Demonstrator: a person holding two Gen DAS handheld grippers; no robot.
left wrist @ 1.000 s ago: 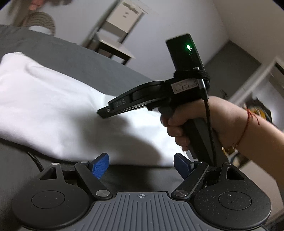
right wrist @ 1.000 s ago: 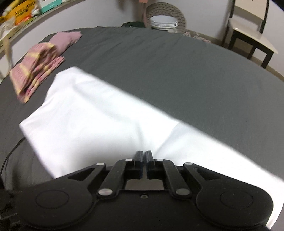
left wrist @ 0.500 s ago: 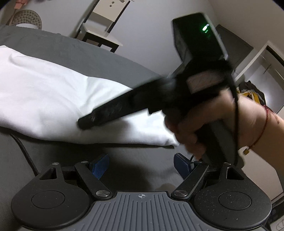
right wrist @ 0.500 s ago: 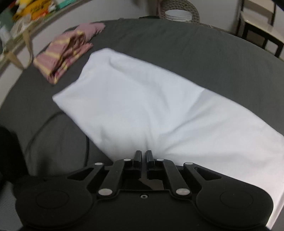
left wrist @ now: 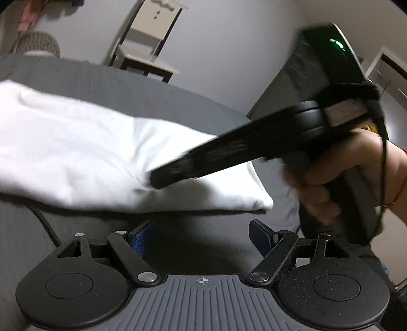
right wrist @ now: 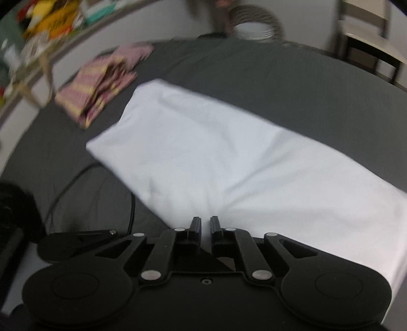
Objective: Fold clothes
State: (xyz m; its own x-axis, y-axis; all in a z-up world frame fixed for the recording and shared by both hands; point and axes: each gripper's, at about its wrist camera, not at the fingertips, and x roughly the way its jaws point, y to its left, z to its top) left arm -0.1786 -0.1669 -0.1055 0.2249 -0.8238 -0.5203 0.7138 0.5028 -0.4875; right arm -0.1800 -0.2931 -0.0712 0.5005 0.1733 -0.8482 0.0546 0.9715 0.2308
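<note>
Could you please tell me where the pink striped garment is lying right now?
In the right wrist view the pink striped garment lies on the dark bed cover at upper left, just beyond the far corner of the white garment.

- A dark grey bed cover (right wrist: 267,76) fills most of the right wrist view.
- At 1 o'clock beyond it, a chair (right wrist: 366,33) stands against a pale wall (left wrist: 229,51).
- At 12 o'clock, a wicker basket (right wrist: 257,20).
- At 10 o'clock, a cluttered shelf (right wrist: 51,28), blurred.
</note>
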